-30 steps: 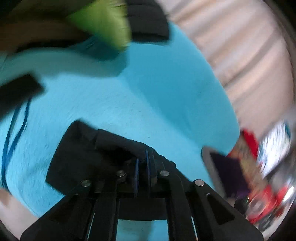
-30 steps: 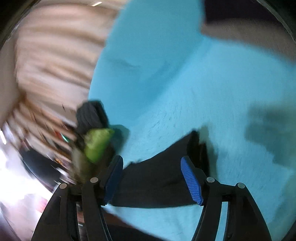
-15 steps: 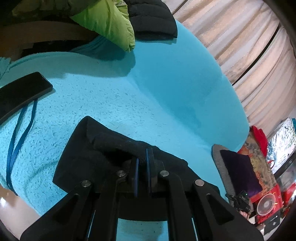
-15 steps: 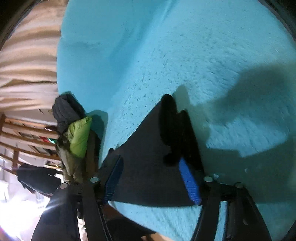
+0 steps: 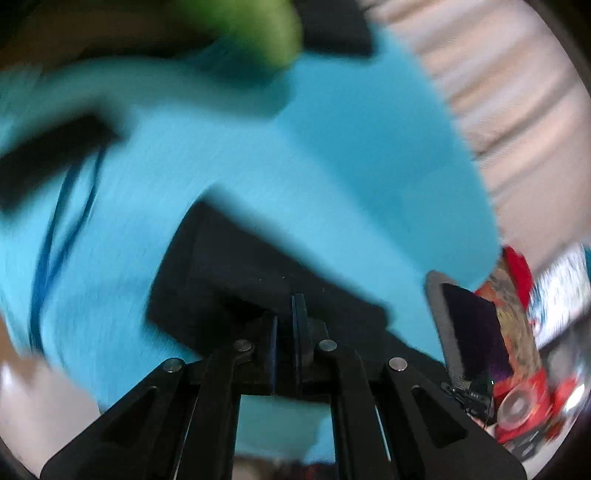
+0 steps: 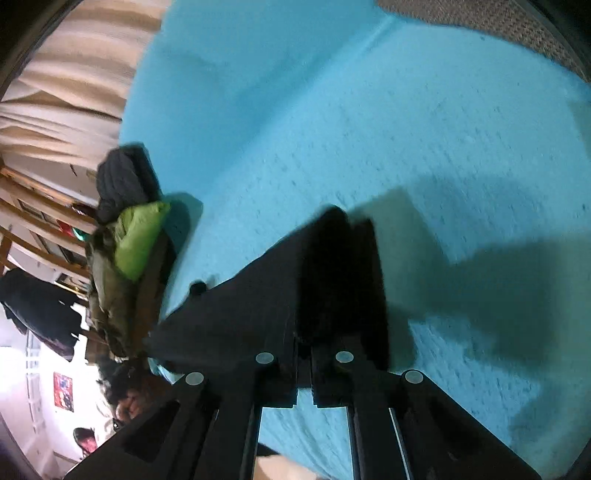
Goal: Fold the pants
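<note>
Your left tool [image 5: 287, 314] is clamped narrow on the near edge of the black pants [image 5: 236, 273], with dark cloth pinched between its blue pads. In the left wrist view the pants lie folded on the turquoise blanket [image 5: 332, 155], spreading from the tool toward 10 o'clock. That view is smeared by motion blur. A dark flat object [image 5: 48, 162] lies at 9 o'clock with a blue cord [image 5: 55, 236] trailing below it. A green cushion [image 5: 255, 33] sits at 12 o'clock, and pale curtains [image 5: 517, 110] hang at 2 o'clock.

Your right tool [image 6: 303, 350] is shut tight on the same pants [image 6: 280, 295], its fingers meeting over the near edge of the cloth. In the right wrist view the pants run from the tool up toward 12 o'clock, with a thick folded ridge along their right side. A shadow falls on the blanket at 3 o'clock. A green cushion [image 6: 138, 236] and a dark garment [image 6: 123, 181] sit at 9 o'clock at the blanket's edge.
</note>
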